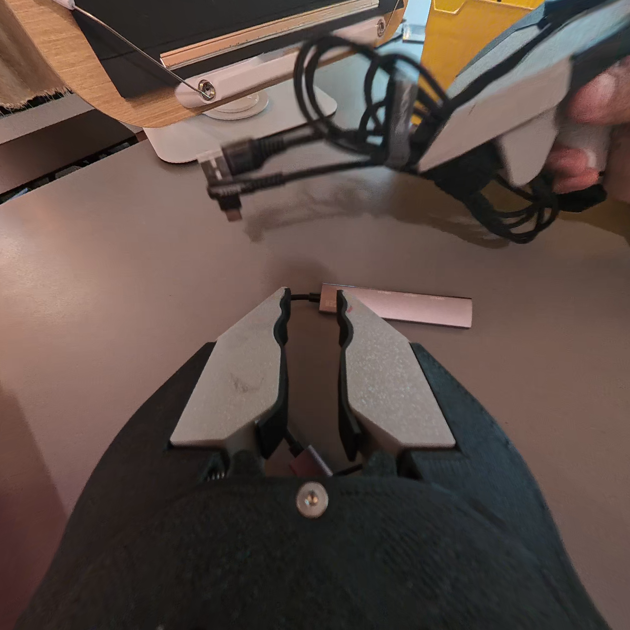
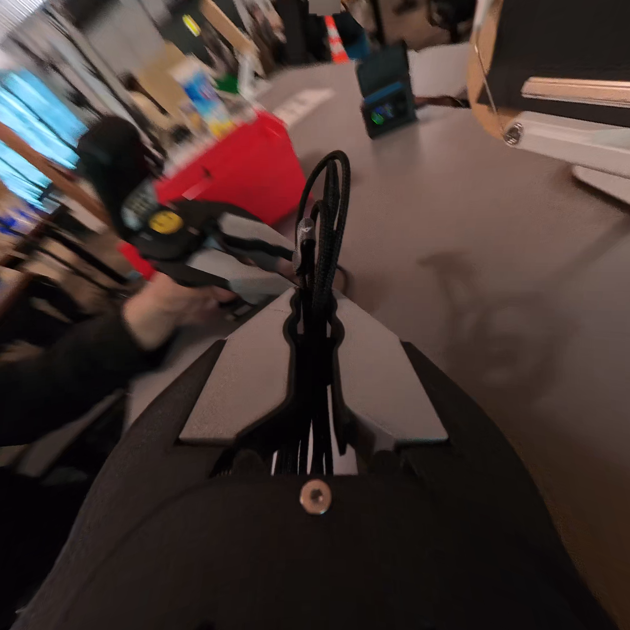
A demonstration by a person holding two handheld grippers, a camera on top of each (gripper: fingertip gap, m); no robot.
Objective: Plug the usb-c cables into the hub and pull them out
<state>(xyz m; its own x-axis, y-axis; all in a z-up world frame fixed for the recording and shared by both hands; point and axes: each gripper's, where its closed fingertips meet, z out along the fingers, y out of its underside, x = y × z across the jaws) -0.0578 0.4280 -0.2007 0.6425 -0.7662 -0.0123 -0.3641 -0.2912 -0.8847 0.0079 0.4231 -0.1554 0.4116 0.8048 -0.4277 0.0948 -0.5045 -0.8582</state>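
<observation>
Currently, by view:
Left gripper (image 1: 313, 298): fingers apart, empty, low over grey table (image 1: 136, 272), tips by hub (image 1: 409, 308).
Right gripper (image 2: 315, 300): clamped on bundled black cables (image 2: 329, 211), lifted off table.
Left view only: hub flat; plug ends (image 1: 226, 184) dangling near white stand base (image 1: 245, 136).
Right view only: red bin (image 2: 245, 170) beyond.
Room: bare tabletop between hub and stand.

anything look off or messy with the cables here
Yes: the right gripper is shut on a whole coiled cable bundle, still strapped, held above the table, plugs dangling. The hub lies flat with no such cable plugged in.
</observation>
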